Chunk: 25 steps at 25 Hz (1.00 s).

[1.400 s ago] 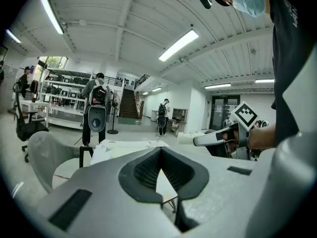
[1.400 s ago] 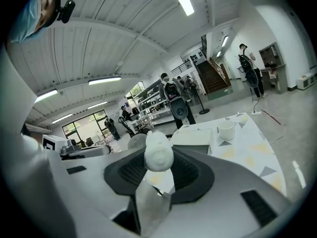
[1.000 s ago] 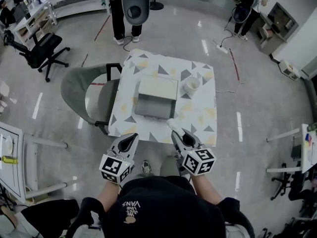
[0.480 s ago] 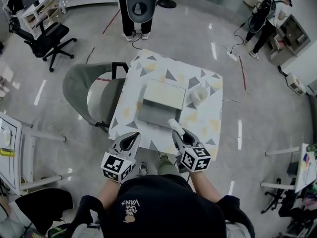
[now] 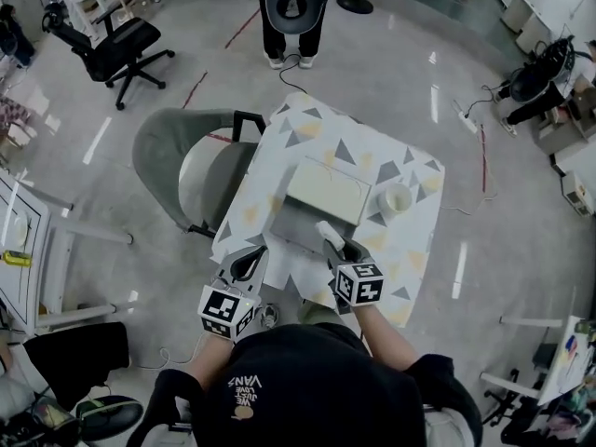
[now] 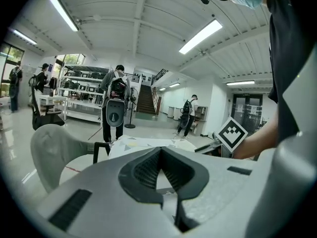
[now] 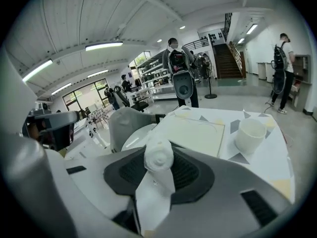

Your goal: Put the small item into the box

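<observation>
Clamping the small white roll (image 5: 328, 234) in the right tongs (image 5: 340, 250), its long axis pointing ahead over the near wall of the open box (image 5: 300, 223) on the tabletop (image 5: 410, 240), left tongs (image 5: 244, 264) hanging pinched together, empty, farther back.

The right tool (image 5: 335, 247) grips a white roll (image 5: 327, 232) over the grey box's (image 5: 296, 224) near edge; a white cup (image 5: 395, 198) stands near it on the surface (image 5: 411, 250).
</observation>
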{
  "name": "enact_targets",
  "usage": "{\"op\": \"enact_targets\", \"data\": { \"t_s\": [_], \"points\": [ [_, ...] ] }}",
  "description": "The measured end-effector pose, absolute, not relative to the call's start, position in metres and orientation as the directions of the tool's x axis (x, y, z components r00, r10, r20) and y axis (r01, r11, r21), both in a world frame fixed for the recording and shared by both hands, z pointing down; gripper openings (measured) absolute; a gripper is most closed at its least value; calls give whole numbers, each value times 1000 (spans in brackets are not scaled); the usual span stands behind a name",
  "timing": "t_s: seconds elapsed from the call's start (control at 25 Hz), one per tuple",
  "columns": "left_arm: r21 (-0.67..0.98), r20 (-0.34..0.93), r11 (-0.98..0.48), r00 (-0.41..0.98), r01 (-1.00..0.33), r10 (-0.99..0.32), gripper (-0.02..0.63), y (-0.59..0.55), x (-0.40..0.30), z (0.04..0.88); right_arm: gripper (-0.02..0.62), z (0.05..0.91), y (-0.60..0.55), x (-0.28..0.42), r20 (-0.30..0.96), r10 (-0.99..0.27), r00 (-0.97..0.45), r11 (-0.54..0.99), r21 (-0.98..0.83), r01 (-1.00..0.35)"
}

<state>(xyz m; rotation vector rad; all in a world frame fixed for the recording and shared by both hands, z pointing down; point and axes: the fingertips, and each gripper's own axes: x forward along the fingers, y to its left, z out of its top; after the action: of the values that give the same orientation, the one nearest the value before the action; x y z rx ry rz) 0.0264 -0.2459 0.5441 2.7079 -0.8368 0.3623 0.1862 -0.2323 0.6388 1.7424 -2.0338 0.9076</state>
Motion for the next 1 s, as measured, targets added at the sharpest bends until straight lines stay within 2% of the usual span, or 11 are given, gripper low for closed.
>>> {"op": "enact_targets", "data": {
  "t_s": [0.6, 1.0],
  "points": [
    [172, 355, -717, 721, -676, -595, 6, -255, 23, 555, 129, 717, -293, 162, 743, -597, -302, 243, -191, -951],
    [162, 393, -631, 636, -759, -664, 6, -247, -4, 558, 129, 747, -322, 148, 790, -523, -320, 309, -174, -935]
  ]
}}
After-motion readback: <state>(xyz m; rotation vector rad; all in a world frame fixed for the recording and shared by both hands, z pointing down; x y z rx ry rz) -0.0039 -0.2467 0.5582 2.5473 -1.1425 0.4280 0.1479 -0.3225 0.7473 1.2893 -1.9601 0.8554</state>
